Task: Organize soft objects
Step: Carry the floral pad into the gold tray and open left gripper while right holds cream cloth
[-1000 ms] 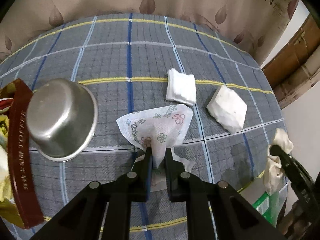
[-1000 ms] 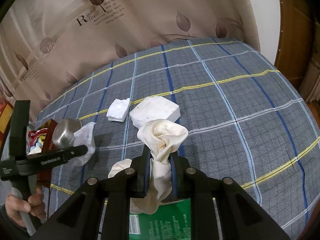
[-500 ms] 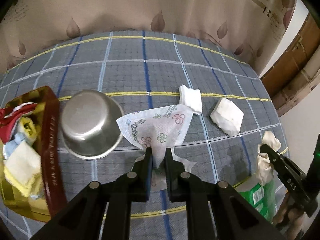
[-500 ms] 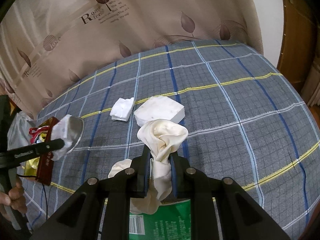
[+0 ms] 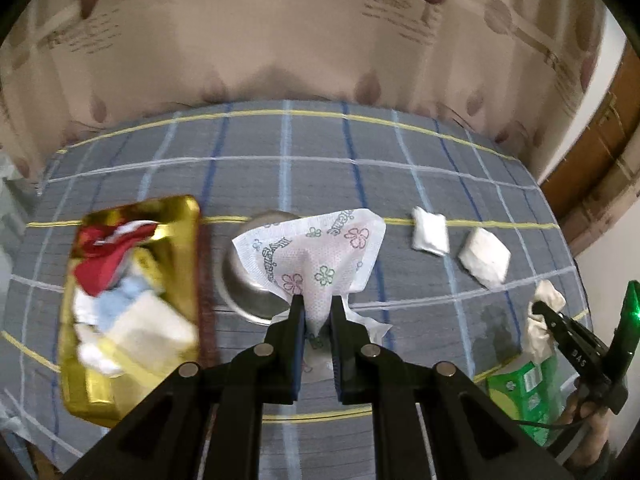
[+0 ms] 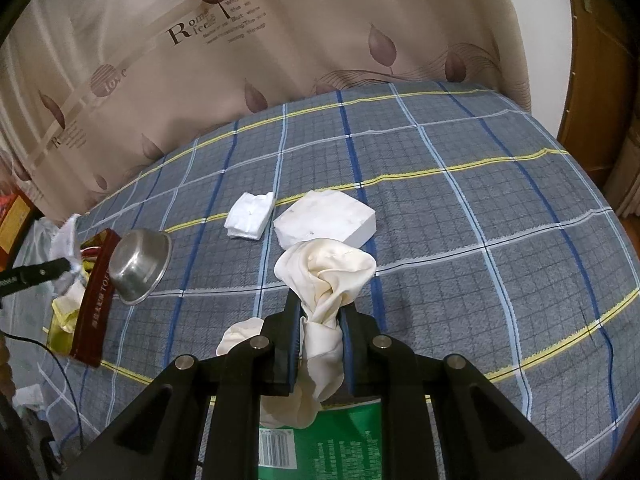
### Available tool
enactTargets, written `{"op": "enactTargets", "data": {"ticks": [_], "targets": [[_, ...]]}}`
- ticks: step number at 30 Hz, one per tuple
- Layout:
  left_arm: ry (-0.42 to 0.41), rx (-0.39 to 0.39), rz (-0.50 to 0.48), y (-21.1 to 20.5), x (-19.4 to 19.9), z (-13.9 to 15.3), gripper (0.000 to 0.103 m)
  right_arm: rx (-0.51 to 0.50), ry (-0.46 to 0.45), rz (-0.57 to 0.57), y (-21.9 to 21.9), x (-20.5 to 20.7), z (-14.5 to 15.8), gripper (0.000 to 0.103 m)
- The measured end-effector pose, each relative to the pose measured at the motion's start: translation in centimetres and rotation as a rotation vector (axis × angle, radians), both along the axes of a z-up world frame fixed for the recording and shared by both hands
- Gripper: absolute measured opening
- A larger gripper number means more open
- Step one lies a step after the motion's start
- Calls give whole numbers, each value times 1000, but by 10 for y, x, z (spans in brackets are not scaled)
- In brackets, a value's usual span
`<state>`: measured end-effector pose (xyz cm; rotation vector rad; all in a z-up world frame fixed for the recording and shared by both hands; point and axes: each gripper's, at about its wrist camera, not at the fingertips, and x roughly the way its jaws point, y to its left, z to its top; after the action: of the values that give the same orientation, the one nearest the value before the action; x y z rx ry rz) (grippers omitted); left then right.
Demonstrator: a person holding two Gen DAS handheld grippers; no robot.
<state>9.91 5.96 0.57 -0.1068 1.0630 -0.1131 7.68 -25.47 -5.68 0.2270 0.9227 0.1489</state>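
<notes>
bed (image 6: pixel 460 240): we see a grey plaid cover, beige leaf-print curtain (image 6: pixel 280 40) behind it
gold tin (image 5: pixel 132 304): left side of the bed, holds red, blue and white cloths — blurred
steel bowl (image 6: pixel 138 266): just beside the tin, tilted
white block (image 6: pixel 326 220): mid-bed, folded white cloth (image 6: pixel 250 220) just left of it
green pack (image 6: pixel 320 444): near edge, under our right hand-held gripper
left hand-held gripper (image 5: pixel 316 312): clamped on flower-print tissue (image 5: pixel 316 256), lifted above the bowl
right hand-held gripper (image 6: pixel 320 320): clamped on cream cloth (image 6: pixel 326 276) — held over the green pack
</notes>
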Motion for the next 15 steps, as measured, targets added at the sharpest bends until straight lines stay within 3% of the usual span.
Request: {"op": "enactTargets", "data": {"ticks": [15], "targets": [[-29, 98, 219, 128, -16, 22, 11, -5, 3, 5, 3, 0, 0, 17]]}}
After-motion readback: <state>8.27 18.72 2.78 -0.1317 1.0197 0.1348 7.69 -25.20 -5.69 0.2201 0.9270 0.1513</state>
